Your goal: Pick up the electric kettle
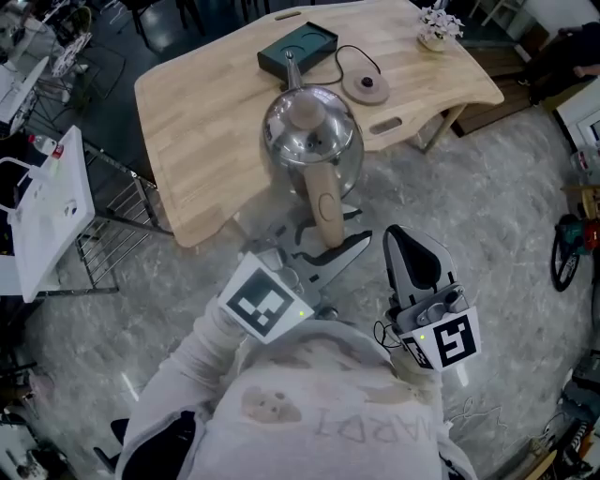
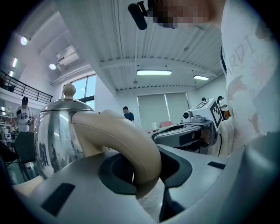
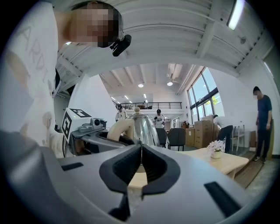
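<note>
Right gripper (image 1: 405,246) sits close to the person's chest, fingers clenched together on nothing. Left gripper (image 1: 328,242) is just beside it, fingers grasping the beige handle (image 1: 323,202) of the electric kettle (image 1: 312,141). The kettle is upright over the near edge of the wooden worktop (image 1: 206,122), apart from the round corded base (image 1: 366,87). Farther back on the worktop are a dark green box (image 1: 298,52) and a small flower pot (image 1: 437,28).

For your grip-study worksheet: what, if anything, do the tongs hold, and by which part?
The left tongs grip the kettle by its handle, near its lower end. The right tongs are shut, holding nothing.
</note>
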The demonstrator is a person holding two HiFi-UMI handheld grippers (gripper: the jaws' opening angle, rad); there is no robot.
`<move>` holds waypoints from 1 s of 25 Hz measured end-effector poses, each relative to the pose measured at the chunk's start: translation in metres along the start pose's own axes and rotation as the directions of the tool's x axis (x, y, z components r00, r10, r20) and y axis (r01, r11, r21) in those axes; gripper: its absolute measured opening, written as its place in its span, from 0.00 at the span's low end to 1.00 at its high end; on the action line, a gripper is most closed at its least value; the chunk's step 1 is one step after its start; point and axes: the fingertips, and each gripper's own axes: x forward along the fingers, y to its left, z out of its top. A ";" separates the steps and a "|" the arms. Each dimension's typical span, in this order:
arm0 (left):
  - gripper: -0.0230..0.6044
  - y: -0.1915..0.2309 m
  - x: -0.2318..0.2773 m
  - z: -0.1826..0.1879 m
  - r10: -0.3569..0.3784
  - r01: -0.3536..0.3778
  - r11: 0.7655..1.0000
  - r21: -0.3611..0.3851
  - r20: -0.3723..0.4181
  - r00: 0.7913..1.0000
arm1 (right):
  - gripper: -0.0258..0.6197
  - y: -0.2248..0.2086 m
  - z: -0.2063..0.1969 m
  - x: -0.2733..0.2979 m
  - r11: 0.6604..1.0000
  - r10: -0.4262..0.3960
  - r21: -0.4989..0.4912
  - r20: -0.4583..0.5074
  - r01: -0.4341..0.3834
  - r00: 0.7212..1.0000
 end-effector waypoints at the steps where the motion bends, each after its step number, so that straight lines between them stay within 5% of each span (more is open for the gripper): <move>1: 0.22 -0.004 0.000 0.003 -0.001 0.001 1.000 0.004 0.004 1.000 | 0.07 0.001 0.002 -0.004 1.000 -0.001 -0.003 0.003 0.001 1.000; 12: 0.22 -0.051 0.002 0.022 -0.008 0.007 0.999 0.039 0.015 1.000 | 0.07 0.013 0.009 -0.049 1.000 0.005 -0.029 0.030 -0.004 1.000; 25: 0.22 -0.059 0.004 0.031 -0.005 0.004 0.999 0.043 0.026 1.000 | 0.07 0.013 0.015 -0.056 0.999 0.005 -0.034 0.051 -0.003 0.999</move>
